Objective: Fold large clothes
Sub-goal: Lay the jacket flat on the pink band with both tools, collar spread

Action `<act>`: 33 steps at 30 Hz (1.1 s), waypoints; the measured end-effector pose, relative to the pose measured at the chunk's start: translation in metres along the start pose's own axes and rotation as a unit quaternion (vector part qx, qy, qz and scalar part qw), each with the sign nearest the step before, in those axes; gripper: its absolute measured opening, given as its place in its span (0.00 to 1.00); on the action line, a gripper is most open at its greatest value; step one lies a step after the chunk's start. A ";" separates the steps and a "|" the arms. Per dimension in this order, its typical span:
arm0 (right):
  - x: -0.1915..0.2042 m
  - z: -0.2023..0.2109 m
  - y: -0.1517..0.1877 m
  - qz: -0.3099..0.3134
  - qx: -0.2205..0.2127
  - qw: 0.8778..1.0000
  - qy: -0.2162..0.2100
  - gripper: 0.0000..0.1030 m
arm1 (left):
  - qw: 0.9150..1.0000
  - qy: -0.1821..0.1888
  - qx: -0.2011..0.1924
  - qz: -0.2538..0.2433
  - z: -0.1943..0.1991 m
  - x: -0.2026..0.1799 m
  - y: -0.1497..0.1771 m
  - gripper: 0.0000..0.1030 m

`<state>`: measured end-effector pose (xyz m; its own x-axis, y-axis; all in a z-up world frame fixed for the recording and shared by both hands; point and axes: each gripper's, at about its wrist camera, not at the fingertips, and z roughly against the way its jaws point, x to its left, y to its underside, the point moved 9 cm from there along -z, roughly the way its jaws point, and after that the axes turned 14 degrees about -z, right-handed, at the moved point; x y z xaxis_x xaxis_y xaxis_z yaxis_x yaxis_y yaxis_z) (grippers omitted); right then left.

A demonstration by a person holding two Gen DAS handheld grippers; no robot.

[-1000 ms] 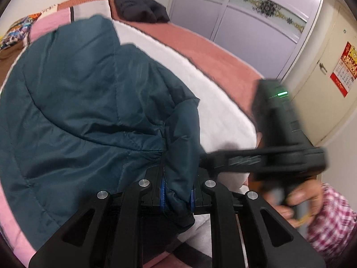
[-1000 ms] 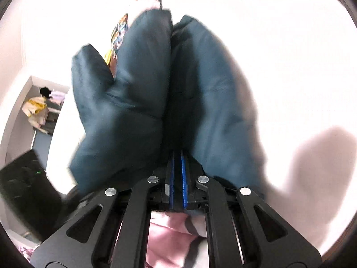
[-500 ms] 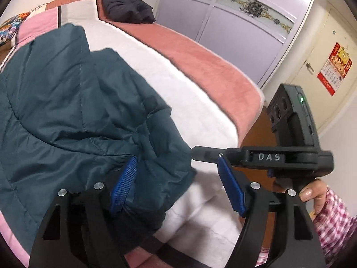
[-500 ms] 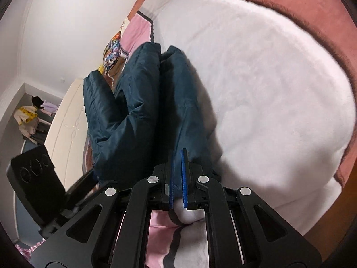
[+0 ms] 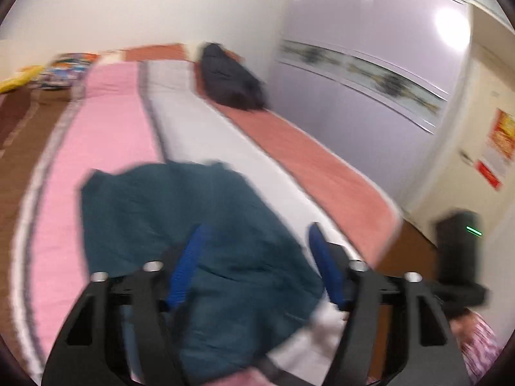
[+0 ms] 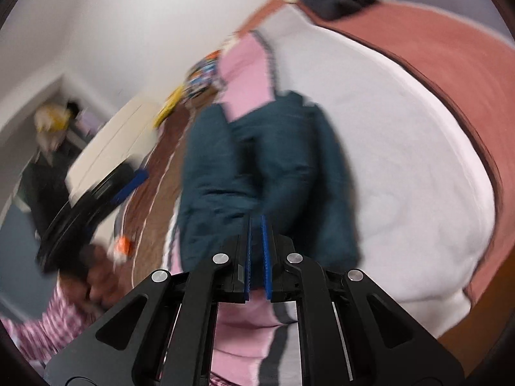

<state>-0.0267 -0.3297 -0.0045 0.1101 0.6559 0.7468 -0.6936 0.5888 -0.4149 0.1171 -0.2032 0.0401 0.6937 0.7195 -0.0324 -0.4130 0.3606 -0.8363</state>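
Note:
A dark teal padded jacket (image 5: 193, 225) lies bunched on the bed near its foot; it also shows in the right wrist view (image 6: 257, 173). My left gripper (image 5: 257, 257) is open and raised above the jacket, holding nothing. My right gripper (image 6: 256, 251) has its blue pads nearly together with a thin gap, just above the jacket's near edge, and no cloth shows between them. Both views are blurred by motion.
The bed has pink (image 5: 106, 122), white (image 5: 206, 135) and rust-red (image 5: 315, 167) blanket stripes. A black garment (image 5: 231, 80) lies at the far end. Lilac wardrobe doors (image 5: 370, 48) stand on the right. The right gripper's body (image 5: 460, 257) is at the bed's foot.
My left gripper opened, let go of the jacket and lifted away. My right gripper released the jacket edge and pulled back. The jacket now lies on the bed by itself.

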 end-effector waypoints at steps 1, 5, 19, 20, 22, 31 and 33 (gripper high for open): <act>0.015 -0.006 0.006 0.027 0.010 1.000 0.000 0.08 | 1.000 -0.020 0.005 0.009 -0.002 0.015 -0.001 0.41; 0.046 -0.036 0.021 0.088 0.043 0.995 0.012 0.08 | 0.996 -0.080 0.038 0.011 -0.023 0.060 -0.001 0.25; -0.046 -0.114 0.036 -0.008 0.109 0.986 0.126 0.00 | 0.983 -0.057 0.170 0.049 -0.124 0.094 0.024 0.23; -0.048 -0.114 0.038 -0.014 0.112 0.985 0.127 0.00 | 0.981 -0.059 0.177 0.047 -0.130 0.093 0.026 0.23; -0.055 -0.121 0.038 -0.027 0.118 0.984 0.129 0.00 | 0.980 -0.062 0.186 0.042 -0.138 0.092 0.030 0.23; -0.085 -0.135 0.037 -0.047 0.130 0.982 0.131 0.00 | 0.977 -0.059 0.202 0.044 -0.156 0.092 0.042 0.24; -0.086 -0.135 0.036 -0.053 0.132 0.981 0.129 0.00 | 0.976 -0.059 0.203 0.046 -0.158 0.093 0.043 0.24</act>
<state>0.0345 -0.3016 -0.1541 0.3439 0.7159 0.6077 -0.8251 0.5393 -0.1684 0.2570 -0.2148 -0.0856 0.5796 0.8148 -0.0144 -0.6876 0.4795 -0.5453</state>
